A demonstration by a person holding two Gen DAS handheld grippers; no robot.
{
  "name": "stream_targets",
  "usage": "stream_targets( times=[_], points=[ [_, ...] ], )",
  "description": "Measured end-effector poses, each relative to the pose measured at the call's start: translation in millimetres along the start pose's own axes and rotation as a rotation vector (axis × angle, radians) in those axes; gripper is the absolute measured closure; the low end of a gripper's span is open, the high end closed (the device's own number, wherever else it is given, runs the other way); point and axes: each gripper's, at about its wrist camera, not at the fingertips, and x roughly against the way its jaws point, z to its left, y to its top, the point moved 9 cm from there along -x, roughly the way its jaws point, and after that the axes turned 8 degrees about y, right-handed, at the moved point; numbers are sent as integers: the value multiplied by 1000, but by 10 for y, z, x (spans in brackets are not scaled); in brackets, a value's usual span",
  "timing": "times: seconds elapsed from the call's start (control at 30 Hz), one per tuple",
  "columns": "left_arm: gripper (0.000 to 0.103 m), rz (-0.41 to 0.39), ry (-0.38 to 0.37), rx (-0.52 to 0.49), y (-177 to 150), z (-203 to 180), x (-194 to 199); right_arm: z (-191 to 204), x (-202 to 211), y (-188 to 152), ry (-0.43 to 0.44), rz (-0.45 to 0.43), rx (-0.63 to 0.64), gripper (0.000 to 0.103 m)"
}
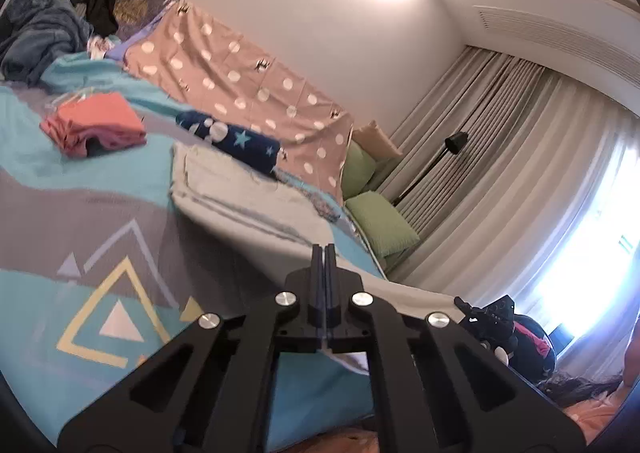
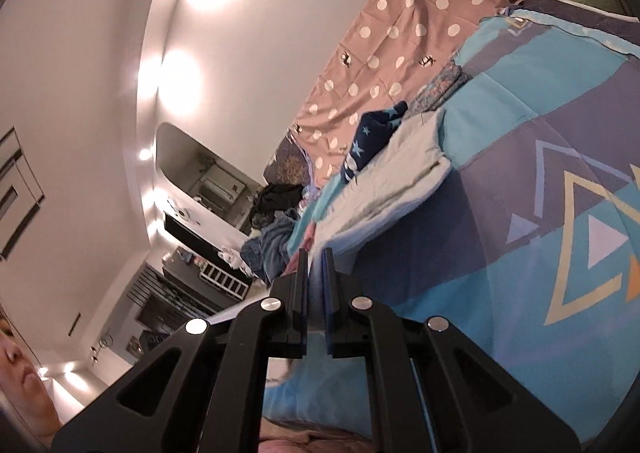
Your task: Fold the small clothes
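Observation:
A pale grey-white garment [image 1: 256,205] lies partly folded on the bed, and one edge of it rises toward my left gripper [image 1: 325,253]. The left jaws are pressed together on that edge. In the right wrist view the same garment [image 2: 396,177] stretches from the bed toward my right gripper [image 2: 316,257], whose jaws stand a narrow gap apart with the cloth edge between them. A folded coral garment [image 1: 96,125] and a folded navy star-print garment [image 1: 232,141] lie on the bed behind; the navy one also shows in the right wrist view [image 2: 368,137].
The bed has a blue and grey quilt with triangles [image 1: 100,293]. A pink polka-dot sheet [image 1: 248,81] lies along the wall. A heap of unfolded dark and blue clothes [image 1: 52,21] sits at the bed's far end. Green cushions [image 1: 376,221] and a floor lamp [image 1: 448,153] stand by the curtains.

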Motion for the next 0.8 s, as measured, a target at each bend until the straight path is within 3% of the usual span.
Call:
stream_targets(
  times=[0.07,0.13,0.2,0.23,0.27,0.3,0.33,0.37,0.43,0.47,0.5,0.57,0.67,0.73,0.8],
  points=[
    [103,-53,-41,-43,141,-186,142,221,29,57,29,-19,60,99],
    [103,-80,-11,-114,204,-282,219,406,76,117,50,-38,122,103],
    [103,-61,62,-144,207,-220,175,459,146,170,-70,-55,233,103],
    [102,-30,83,-141,165,-150,123,422,160,165,-127,-50,261,103],
    [92,28,131,-133,55,-1,14,331,168,149,-185,-37,267,103],
    [72,68,176,-127,-35,114,-63,227,175,113,-226,-24,256,102],
    [61,125,230,-121,-172,253,-155,66,184,63,-270,-6,228,100],
    [55,204,292,-120,-381,426,-272,-61,181,19,-300,13,208,99],
    [54,303,347,-119,-669,616,-402,-384,156,-128,-389,80,170,86],
    [52,351,361,-105,-811,699,-459,-521,148,-202,-438,110,165,70],
    [49,408,360,-72,-974,785,-514,-615,144,-261,-471,132,167,65],
    [48,503,347,-13,-1253,903,-587,-871,85,-396,-547,205,160,64],
    [42,499,326,-17,-1368,865,-598,-1156,77,-548,-594,274,109,62],
    [42,535,259,14,-1457,765,-642,-1286,84,-611,-615,297,79,58],
    [42,554,254,9,-1541,729,-697,-1326,100,-675,-591,309,56,52]
  ],
)
